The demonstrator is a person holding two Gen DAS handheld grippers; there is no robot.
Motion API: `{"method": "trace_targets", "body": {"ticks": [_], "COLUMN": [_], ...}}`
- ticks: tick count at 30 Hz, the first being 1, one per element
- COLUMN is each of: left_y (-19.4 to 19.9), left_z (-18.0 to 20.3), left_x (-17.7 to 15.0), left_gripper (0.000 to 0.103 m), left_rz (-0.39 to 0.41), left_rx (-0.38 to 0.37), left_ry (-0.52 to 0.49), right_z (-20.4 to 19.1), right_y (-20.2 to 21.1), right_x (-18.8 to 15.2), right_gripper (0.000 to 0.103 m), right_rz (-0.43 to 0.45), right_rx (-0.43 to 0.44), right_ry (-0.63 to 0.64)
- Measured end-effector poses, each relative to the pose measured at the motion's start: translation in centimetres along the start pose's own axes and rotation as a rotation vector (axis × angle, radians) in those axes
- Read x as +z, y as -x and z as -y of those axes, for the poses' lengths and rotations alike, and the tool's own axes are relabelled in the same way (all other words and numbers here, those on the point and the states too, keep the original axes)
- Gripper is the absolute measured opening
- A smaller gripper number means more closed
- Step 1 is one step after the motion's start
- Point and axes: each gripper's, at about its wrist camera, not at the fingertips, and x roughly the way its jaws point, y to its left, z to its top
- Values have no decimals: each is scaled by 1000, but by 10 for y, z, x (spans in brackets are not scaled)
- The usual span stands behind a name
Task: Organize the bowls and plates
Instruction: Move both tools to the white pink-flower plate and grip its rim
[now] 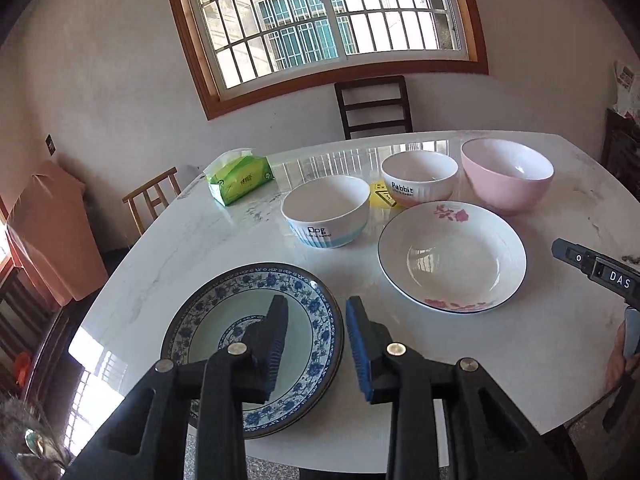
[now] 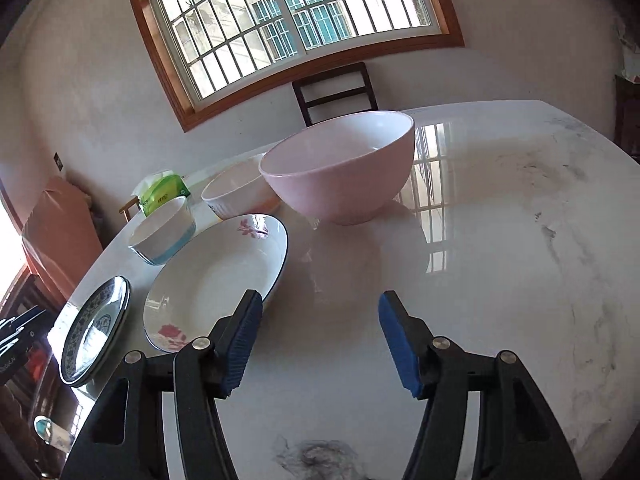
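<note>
A blue-patterned plate (image 1: 224,320) lies at the table's near left; it also shows in the right wrist view (image 2: 94,328). My left gripper (image 1: 316,320) is open, its jaws straddling that plate's right rim. A white plate with pink flowers (image 1: 452,258) (image 2: 208,280) lies to the right. Behind stand a "Dog" bowl (image 1: 326,210) (image 2: 162,230), a "Rabbit" bowl (image 1: 418,178) (image 2: 236,190) and a pink bowl (image 1: 506,174) (image 2: 340,168). My right gripper (image 2: 320,320) is open and empty above bare table, just right of the flowered plate.
A green tissue pack (image 1: 240,178) lies at the back left of the marble table (image 2: 500,260). A yellow sticker (image 1: 382,198) lies between the bowls. A dark chair (image 1: 374,106) stands behind, a wooden chair (image 1: 154,198) at the left.
</note>
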Motion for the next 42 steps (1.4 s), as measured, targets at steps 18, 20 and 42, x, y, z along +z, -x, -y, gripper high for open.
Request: {"method": "trace_targets", "body": {"ticks": [18, 20, 42], "left_y": [-38, -43, -127], "left_z": [56, 59, 14], "left_x": [18, 19, 28], "left_gripper": [31, 31, 32], "left_rz": [-60, -71, -401], "left_rx": [2, -4, -335], "left_ry": [-96, -96, 343], "right_z": [17, 15, 9], "right_y": [-8, -7, -42], "right_x": [5, 5, 24], "right_gripper": [59, 59, 61], "right_rz": [-38, -39, -127], "right_rx": [126, 129, 213], "right_ry": [-88, -76, -75]}}
